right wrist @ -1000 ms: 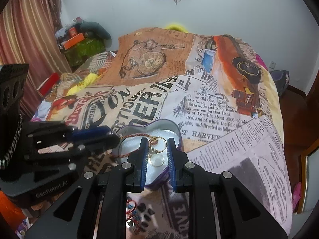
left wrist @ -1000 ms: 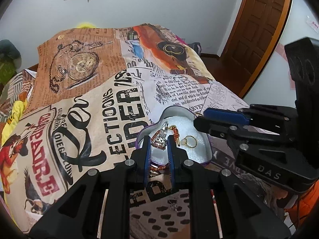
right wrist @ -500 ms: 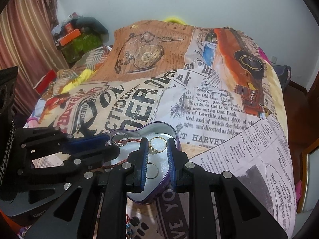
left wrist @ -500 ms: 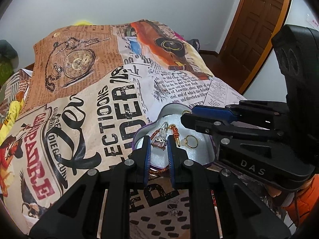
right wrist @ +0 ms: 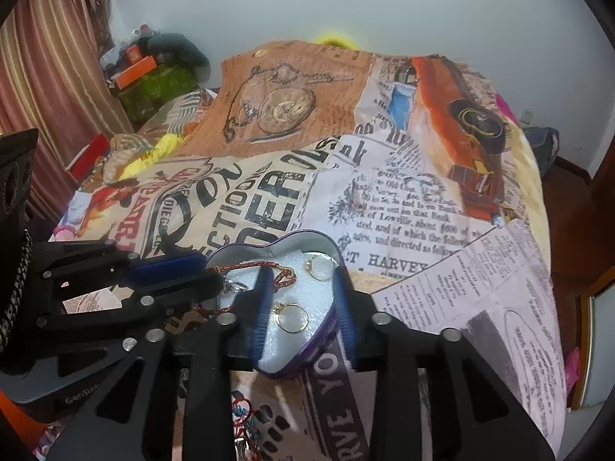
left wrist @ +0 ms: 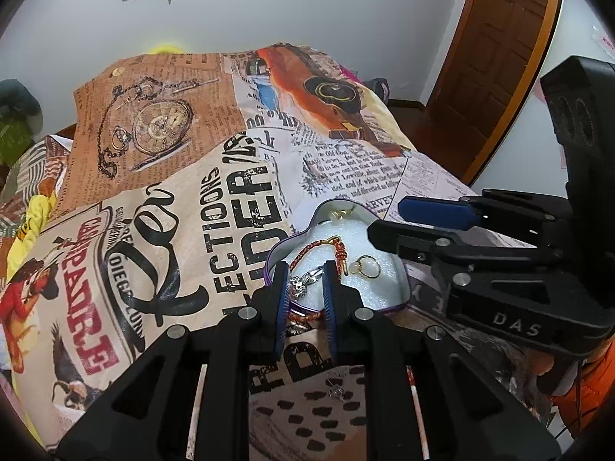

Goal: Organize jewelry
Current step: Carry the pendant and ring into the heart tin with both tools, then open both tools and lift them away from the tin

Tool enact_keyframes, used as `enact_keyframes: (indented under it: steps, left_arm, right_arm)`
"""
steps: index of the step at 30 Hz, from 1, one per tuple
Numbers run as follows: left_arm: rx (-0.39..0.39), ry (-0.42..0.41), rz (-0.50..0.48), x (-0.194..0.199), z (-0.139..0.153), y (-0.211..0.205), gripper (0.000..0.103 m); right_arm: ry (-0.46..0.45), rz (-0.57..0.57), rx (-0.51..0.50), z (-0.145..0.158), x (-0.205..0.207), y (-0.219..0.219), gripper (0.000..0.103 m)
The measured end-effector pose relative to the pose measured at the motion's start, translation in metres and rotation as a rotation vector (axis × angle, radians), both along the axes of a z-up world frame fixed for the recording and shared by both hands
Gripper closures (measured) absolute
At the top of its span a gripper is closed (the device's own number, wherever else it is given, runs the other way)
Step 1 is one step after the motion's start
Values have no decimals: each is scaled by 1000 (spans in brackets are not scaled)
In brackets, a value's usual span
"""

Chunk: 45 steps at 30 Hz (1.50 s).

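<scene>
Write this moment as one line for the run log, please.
left gripper: shut on silver charm over heart tin | right gripper: open above gold ring in tin | red cord: partly in tin

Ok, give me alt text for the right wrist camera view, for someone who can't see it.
The right gripper, jaws open, hangs over a heart-shaped purple tin lined with white foam, where a gold ring lies between its fingers. A second gold ring and a red braided cord also lie inside. The left gripper reaches in from the left over a newspaper-print bedspread.
</scene>
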<state>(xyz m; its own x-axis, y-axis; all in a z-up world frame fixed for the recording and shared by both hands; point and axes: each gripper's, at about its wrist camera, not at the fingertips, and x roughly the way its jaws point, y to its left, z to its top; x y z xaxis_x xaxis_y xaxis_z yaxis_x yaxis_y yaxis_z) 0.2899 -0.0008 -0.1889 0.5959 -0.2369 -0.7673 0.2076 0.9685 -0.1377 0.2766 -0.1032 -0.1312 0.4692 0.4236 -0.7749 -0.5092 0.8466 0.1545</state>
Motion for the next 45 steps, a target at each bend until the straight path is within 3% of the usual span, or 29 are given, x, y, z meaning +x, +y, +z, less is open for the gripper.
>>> enact_keyframes:
  steps: [20, 25, 34, 45]
  left_arm:
    - [29, -123, 16, -68, 68, -1, 83]
    - [28, -131, 23, -84, 74, -1, 72]
    - [35, -64, 25, -97, 49, 2, 72]
    - [29, 55, 15, -100, 2, 1, 72]
  right_arm:
    - [-151, -27, -11, 62, -65, -14, 71]
    - [-167, -34, -16, 69, -81, -17, 71]
    - [-136, -56, -32, 57, -97, -30, 71]
    - [-9, -48, -49, 11, -104, -34, 71]
